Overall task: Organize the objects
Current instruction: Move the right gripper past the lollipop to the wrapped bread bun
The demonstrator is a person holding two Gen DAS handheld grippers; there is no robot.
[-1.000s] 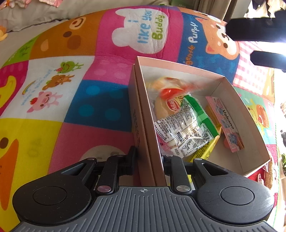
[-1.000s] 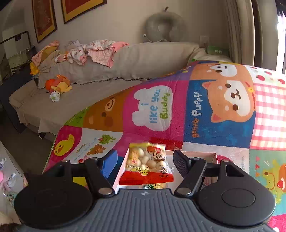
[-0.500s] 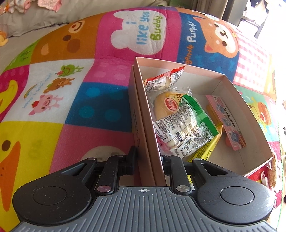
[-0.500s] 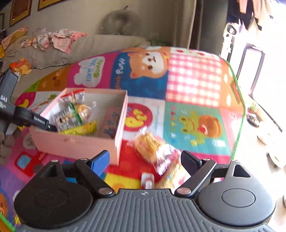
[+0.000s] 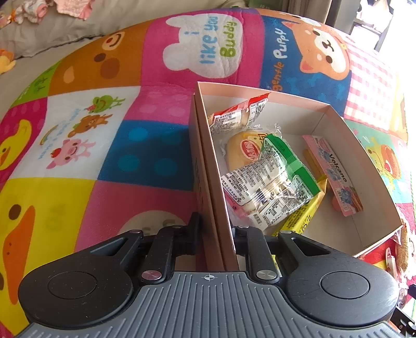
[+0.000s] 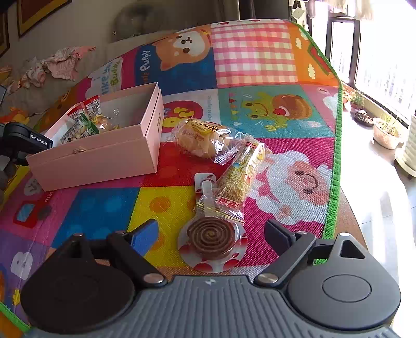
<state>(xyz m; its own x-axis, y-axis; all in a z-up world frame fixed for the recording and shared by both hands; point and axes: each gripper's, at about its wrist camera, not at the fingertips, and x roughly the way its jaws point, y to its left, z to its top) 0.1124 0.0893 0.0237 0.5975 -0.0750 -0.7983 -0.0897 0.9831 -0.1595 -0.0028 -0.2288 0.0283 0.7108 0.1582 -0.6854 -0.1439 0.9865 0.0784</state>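
Left wrist view: the left gripper (image 5: 215, 231), jaws closing, pinches the pale pink cardboard box's (image 5: 213, 182) wall, while the right gripper (image 6: 210, 234) hangs released over a spiral brown candy packet (image 6: 212, 238).

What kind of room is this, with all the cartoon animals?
Probably a living room at home. A sofa strewn with baby clothes stands behind the cartoon play mat, framed pictures hang on the wall, and potted plants sit by a sunny window.

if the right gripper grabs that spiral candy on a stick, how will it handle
The spiral candy lies flat in a thin glossy wrapper, so it probably slides and crinkles. The disc looks stiff and possibly brittle. Its stick is tucked under the grain bar, so lifting it may drag that bar.
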